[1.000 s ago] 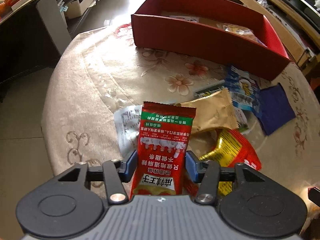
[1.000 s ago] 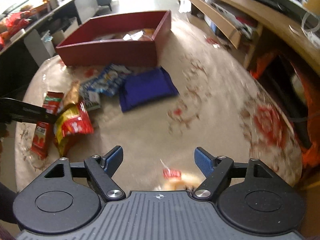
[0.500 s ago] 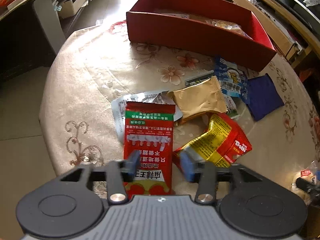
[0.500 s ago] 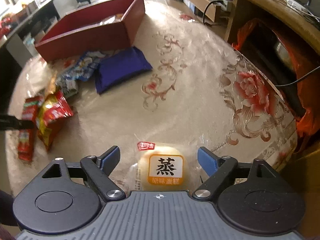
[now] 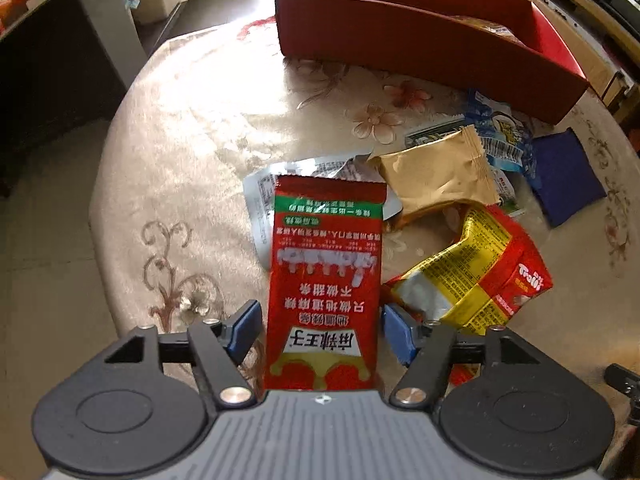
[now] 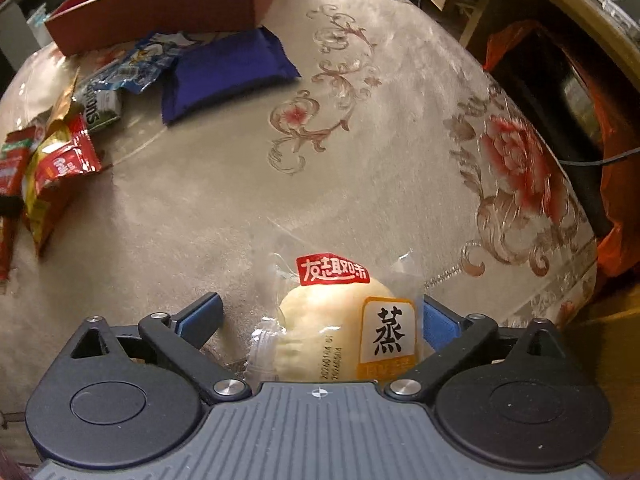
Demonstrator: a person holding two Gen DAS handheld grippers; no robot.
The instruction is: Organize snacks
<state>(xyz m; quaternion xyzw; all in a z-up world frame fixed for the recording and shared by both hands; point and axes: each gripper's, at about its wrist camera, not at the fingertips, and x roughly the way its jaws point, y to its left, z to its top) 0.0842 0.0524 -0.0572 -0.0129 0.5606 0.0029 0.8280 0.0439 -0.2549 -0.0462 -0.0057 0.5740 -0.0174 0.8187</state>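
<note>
In the left wrist view a long red snack packet [image 5: 326, 280] lies between the fingers of my left gripper [image 5: 322, 330]; the jaws stand open with small gaps on both sides. A red-and-yellow bag [image 5: 476, 276], a gold pouch [image 5: 436, 174], a blue-white packet [image 5: 500, 132] and a dark blue pouch [image 5: 564, 176] lie beyond. The red box [image 5: 432, 40] stands at the back. In the right wrist view a wrapped steamed cake [image 6: 344, 332] sits between the fingers of my open right gripper [image 6: 320, 322], against the right finger.
The round table has a floral cloth [image 6: 320, 152]; its edge drops off at the left in the left wrist view [image 5: 100, 208] and at the right in the right wrist view. An orange bag [image 6: 616, 208] and wooden shelves stand beside the table. A silver wrapper [image 5: 264, 200] lies under the red packet.
My left gripper's jaws have opened slightly around the red packet compared with half a second ago. My right gripper has moved in closer over the steamed cake, which now lies deeper between its fingers.
</note>
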